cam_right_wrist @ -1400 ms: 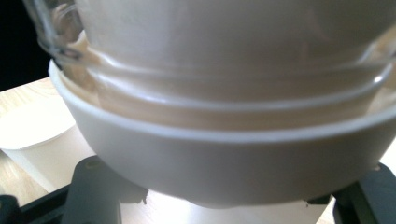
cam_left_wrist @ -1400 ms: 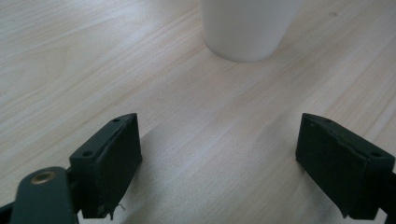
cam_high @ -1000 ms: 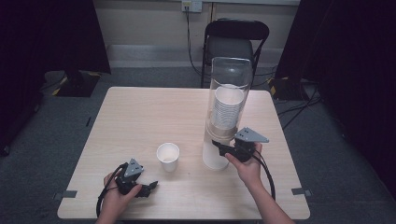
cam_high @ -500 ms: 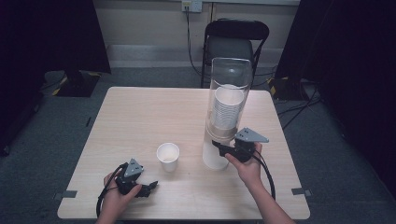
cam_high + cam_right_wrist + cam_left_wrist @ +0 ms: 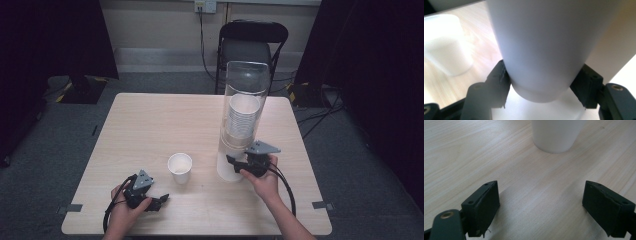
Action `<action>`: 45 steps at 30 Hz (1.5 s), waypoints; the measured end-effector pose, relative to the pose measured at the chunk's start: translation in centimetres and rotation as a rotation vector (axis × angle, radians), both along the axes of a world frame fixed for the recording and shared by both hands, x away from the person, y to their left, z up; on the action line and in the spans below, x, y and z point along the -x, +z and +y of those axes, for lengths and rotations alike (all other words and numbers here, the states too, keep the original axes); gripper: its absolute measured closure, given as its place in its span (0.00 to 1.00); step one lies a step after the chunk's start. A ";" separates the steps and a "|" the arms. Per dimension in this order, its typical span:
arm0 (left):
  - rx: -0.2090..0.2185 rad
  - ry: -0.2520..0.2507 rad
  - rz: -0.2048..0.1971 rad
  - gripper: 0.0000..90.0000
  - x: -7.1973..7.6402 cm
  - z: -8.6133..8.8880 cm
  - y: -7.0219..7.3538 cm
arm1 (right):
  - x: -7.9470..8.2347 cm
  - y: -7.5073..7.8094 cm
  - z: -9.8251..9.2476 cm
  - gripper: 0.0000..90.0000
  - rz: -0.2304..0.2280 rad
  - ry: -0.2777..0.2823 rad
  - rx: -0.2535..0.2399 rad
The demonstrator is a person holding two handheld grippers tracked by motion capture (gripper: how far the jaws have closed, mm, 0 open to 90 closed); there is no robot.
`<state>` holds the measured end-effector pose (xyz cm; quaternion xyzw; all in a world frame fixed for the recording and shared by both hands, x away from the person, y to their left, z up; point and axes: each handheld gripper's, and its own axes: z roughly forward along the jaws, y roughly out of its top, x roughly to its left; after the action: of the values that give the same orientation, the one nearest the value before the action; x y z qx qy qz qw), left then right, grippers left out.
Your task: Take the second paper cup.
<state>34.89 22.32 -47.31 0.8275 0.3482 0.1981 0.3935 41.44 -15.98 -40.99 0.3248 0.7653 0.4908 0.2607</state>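
Almost nothing has moved since a second ago: both your hands sit where they were, and the single paper cup (image 5: 180,168) stands in the same spot in the lower middle of the high view. That looks to me like a pause just before a pull, not a step finished.

Your right gripper (image 5: 239,163) is at the bottom of the tall clear cup dispenser (image 5: 243,95), right of the middle of the high view. In the right gripper view its jaws press on both sides of the lowest white cup (image 5: 541,55) hanging out of the tube, so it is holding that cup. The cup is not free of the stack yet.

Your left gripper (image 5: 159,201) rests on the wooden table (image 5: 150,125) in the lower left of the high view. Its jaws stand wide apart with nothing between them. In the left gripper view the single cup stands just ahead, at the top of the frame.

The dispenser holds a stack of white cups (image 5: 242,117) in its middle part; its top part is empty. The single cup is upright and open, and I see nothing inside it.
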 end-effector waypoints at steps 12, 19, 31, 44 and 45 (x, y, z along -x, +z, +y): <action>-0.006 -0.011 0.002 0.14 0.0 0.0 0.0 | -0.2 -1.4 -1.8 0.41 0.083 0.023 0.102; -0.007 -0.007 0.001 0.15 0.0 0.0 0.0 | 0.3 -2.8 -3.6 0.40 0.113 0.009 0.128; 0.004 -0.001 0.001 0.15 0.0 -0.1 0.0 | -0.2 -3.7 -5.9 0.40 0.150 -0.085 0.141; 0.004 -0.001 0.001 0.15 0.0 -0.1 0.0 | -0.7 -4.5 -6.7 0.40 0.181 -0.124 0.159; 0.004 -0.001 0.000 0.15 0.0 -0.1 0.0 | -0.8 -4.5 -7.0 0.39 0.186 -0.138 0.156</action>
<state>34.85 22.26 -47.34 0.8268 0.3483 0.1970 0.3953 42.21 -22.93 -45.50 0.3997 0.7979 0.3783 0.2461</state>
